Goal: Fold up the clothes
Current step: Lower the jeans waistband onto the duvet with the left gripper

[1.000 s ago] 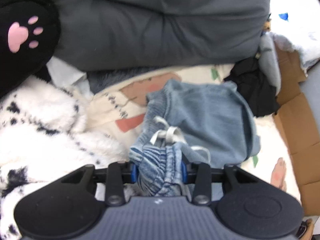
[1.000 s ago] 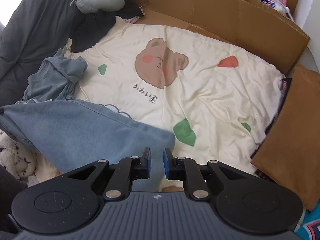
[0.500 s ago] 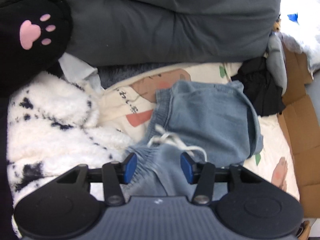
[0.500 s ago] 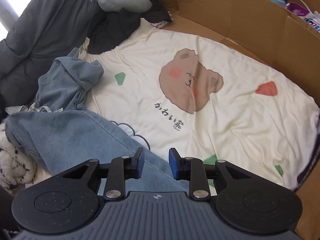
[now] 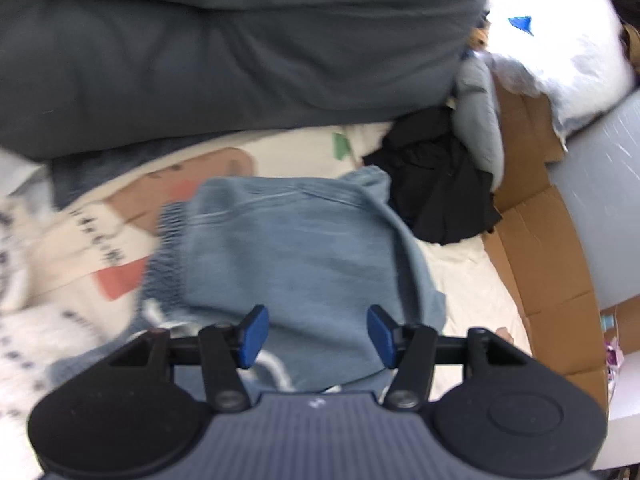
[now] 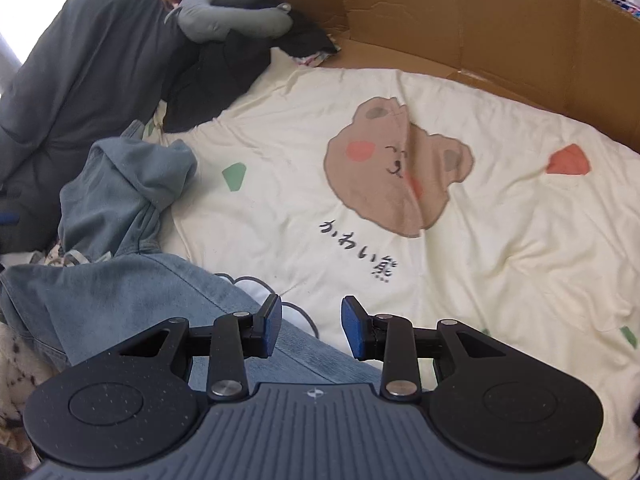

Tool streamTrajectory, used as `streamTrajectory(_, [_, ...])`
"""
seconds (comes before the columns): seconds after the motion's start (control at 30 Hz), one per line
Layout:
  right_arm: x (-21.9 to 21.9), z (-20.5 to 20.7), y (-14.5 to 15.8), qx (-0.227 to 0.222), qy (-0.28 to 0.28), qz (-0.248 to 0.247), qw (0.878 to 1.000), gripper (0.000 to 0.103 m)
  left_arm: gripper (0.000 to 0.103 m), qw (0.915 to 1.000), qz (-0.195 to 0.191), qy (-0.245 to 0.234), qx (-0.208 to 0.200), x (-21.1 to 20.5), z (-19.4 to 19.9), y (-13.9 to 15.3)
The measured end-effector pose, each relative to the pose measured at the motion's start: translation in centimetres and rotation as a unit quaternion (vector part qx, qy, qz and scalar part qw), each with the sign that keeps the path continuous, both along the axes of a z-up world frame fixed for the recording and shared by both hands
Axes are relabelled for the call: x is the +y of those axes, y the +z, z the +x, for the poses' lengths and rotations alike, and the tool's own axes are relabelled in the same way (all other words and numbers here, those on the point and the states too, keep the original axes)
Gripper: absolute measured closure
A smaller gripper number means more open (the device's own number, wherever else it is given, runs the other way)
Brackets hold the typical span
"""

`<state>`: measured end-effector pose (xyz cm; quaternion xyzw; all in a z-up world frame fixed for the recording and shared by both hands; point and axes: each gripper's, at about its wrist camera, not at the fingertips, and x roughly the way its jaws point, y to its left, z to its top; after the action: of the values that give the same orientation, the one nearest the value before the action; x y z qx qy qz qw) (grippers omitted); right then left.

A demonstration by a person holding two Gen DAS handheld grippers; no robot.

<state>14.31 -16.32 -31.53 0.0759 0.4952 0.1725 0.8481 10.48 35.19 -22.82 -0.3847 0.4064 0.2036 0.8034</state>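
Note:
Light blue drawstring trousers (image 5: 296,256) lie crumpled on a cream blanket (image 5: 472,280) printed with a bear. My left gripper (image 5: 318,336) hovers open just above the trousers, near the ribbed waistband (image 5: 168,256) and its white cord, with nothing between its blue pads. In the right wrist view the same trousers (image 6: 120,288) stretch from the left edge under my right gripper (image 6: 311,328), which is open; its left pad is over the trouser leg, its right pad over the blanket (image 6: 500,264).
A dark grey duvet (image 5: 224,52) is piled behind the trousers. A black garment (image 5: 440,192) and a grey plush toy (image 6: 236,12) lie at the bed's corner. Cardboard walls (image 6: 460,16) border the blanket. White spotted fleece (image 5: 36,320) sits at the left.
My left gripper let go of the waistband and opened wide, then shifted right over the trousers. My right gripper went from nearly shut to open and moved forward along the trouser leg.

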Motion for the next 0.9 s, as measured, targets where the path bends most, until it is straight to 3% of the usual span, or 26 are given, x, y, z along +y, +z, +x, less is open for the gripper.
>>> streamTrajectory(0.43, [0.8,-0.5,-2.5,-0.001,-0.051,0.036,0.998,0.063,0.037,0.9994,0.006,-0.012,-0.032,-1.8,10.2,-2.3])
streamTrajectory(0.57, [0.9,-0.6,-2.5,-0.003,-0.053,0.04,0.998,0.063,0.034,0.9989,-0.008,-0.021,-0.041,-2.4,13.2,-3.0])
streamTrajectory(0.9, [1.0,-0.5,-2.6,-0.004,-0.058,0.046,0.997,0.063,0.037,0.9996,-0.02,-0.012,-0.014,-3.2,16.2,-6.0])
